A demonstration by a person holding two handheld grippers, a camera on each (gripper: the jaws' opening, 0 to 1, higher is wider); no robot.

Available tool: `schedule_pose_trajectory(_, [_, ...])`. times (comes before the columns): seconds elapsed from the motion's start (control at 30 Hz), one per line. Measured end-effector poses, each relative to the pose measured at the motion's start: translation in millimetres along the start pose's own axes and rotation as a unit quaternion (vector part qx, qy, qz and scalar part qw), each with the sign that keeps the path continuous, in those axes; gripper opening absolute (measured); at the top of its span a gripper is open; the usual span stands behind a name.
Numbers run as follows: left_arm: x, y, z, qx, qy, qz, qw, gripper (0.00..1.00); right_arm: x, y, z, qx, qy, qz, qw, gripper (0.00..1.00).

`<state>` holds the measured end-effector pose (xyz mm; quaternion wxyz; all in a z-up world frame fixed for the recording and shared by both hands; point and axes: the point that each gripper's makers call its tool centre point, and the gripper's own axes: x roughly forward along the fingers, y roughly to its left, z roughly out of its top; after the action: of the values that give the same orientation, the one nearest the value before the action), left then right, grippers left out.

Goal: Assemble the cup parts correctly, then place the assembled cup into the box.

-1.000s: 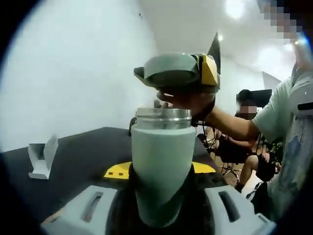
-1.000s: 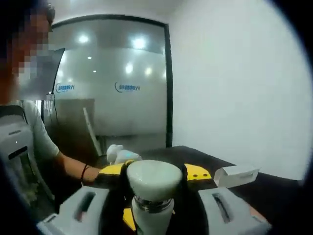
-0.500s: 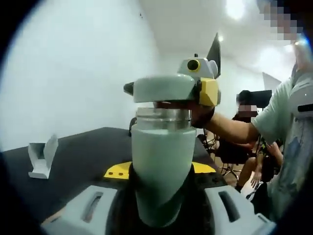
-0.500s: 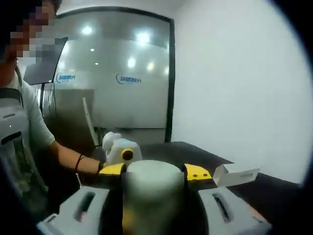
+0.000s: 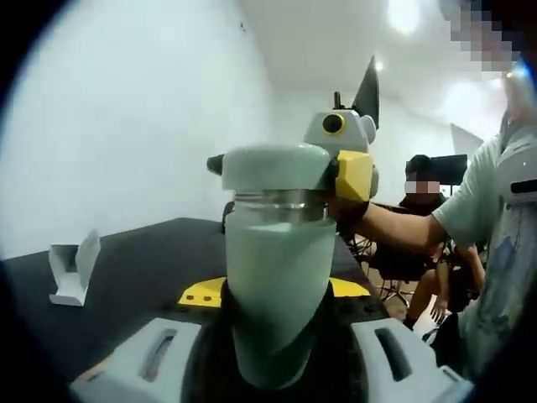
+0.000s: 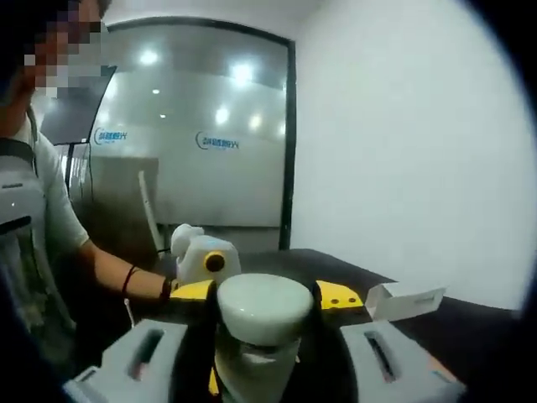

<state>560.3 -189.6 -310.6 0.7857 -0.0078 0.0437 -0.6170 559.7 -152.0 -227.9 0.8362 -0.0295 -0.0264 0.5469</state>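
Since a moment ago the right gripper (image 5: pixel 340 172), clamped on the pale green domed lid (image 5: pixel 273 166), has lowered it onto the steel-rimmed green cup body (image 5: pixel 277 277) pinched by the left gripper (image 5: pixel 277 369) (likely screwing next).

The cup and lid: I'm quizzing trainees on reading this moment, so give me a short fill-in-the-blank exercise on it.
1. The left gripper is shut on the pale green ____.
2. The right gripper is holding the ____ over the cup's metal rim.
3. The lid sits directly ____ the cup.
4. A white box stands on the ____ table.

Missing words: cup; lid; above; black
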Motion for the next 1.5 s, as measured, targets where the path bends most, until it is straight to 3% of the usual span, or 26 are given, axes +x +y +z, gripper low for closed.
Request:
schedule_pose_trajectory(0.27, [-2, 4.8, 0.1, -0.003, -0.003, 0.001, 1.0000, 0.40, 2, 1, -0.5, -0.008, 0.004, 0.004, 1.0000, 0.42])
schedule_pose_trajectory(0.33, [-1, 2.4, 0.3, 0.001, -0.003, -0.002, 1.0000, 0.40, -1, 11, -9.0, -0.018, 0.033, 0.040, 0.9985, 0.42])
schedule_pose_trajectory(0.37, [-1, 1.1, -0.5, 0.003, 0.000, -0.004, 1.0000, 0.40, 0, 9, -13.2, -0.029, 0.039, 0.034, 0.9982, 0.42])
schedule_pose_trajectory(0.4, [-1, 0.8, 0.1, 0.001, -0.002, -0.004, 1.0000, 0.40, 0, 9, -10.2, -0.030, 0.025, 0.040, 0.9984, 0.42])
schedule_pose_trajectory(0.53, [-1, 4.7, 0.5, -0.001, -0.001, -0.002, 1.0000, 0.40, 1, 6, -14.4, -0.017, 0.030, 0.061, 0.9975, 0.42])
schedule_pose_trajectory(0.73, [1, -0.1, -0.3, 0.000, -0.002, -0.002, 1.0000, 0.40, 0, 5, -15.2, -0.002, 0.003, 0.056, 0.9984, 0.42])
schedule_pose_trajectory(0.8, [1, 0.1, -0.4, 0.000, -0.001, -0.001, 1.0000, 0.40, 0, 5, -14.6, 0.001, 0.001, 0.039, 0.9993, 0.42])
schedule_pose_trajectory(0.93, [0, 1.4, -0.2, -0.002, -0.002, 0.004, 1.0000, 0.40, 0, -2, -16.9, -0.017, 0.016, -0.036, 0.9991, 0.42])
schedule_pose_trajectory(1.07, [1, -1.3, -0.3, 0.000, -0.002, 0.007, 1.0000, 0.40, -1, -1, -15.9, -0.026, 0.025, -0.113, 0.9930, 0.42])
schedule_pose_trajectory(1.17, [1, -1.2, -0.3, 0.000, 0.000, 0.010, 1.0000, 0.40, -3, -6, -16.8, -0.018, 0.038, -0.186, 0.9817, 0.42])
schedule_pose_trajectory(1.23, [2, 0.0, -0.1, -0.001, 0.000, 0.013, 0.9999, 0.40, -6, -14, -16.7, -0.013, 0.039, -0.240, 0.9699, 0.43])
schedule_pose_trajectory(1.3, [0, -0.3, -0.5, 0.000, 0.002, 0.008, 1.0000, 0.40, -3, -6, -15.9, -0.060, 0.046, -0.228, 0.9707, 0.44])
schedule_pose_trajectory(1.33, [0, -0.4, -0.7, 0.001, 0.000, 0.009, 1.0000, 0.40, -4, -7, -15.7, -0.049, 0.039, -0.223, 0.9729, 0.46])
schedule_pose_trajectory(1.4, [0, 0.8, -0.3, -0.002, -0.003, 0.010, 0.9999, 0.40, -2, -1, -7.3, -0.009, 0.015, -0.169, 0.9854, 0.54])
schedule_pose_trajectory(1.47, [0, 0.7, -0.4, -0.002, -0.003, 0.010, 0.9999, 0.40, -5, -2, -1.6, 0.006, 0.016, -0.113, 0.9935, 0.59])
schedule_pose_trajectory(1.5, [0, 1.4, -0.3, -0.002, -0.003, 0.010, 0.9999, 0.40, -9, -7, -4.6, 0.017, 0.035, -0.098, 0.9945, 0.60])
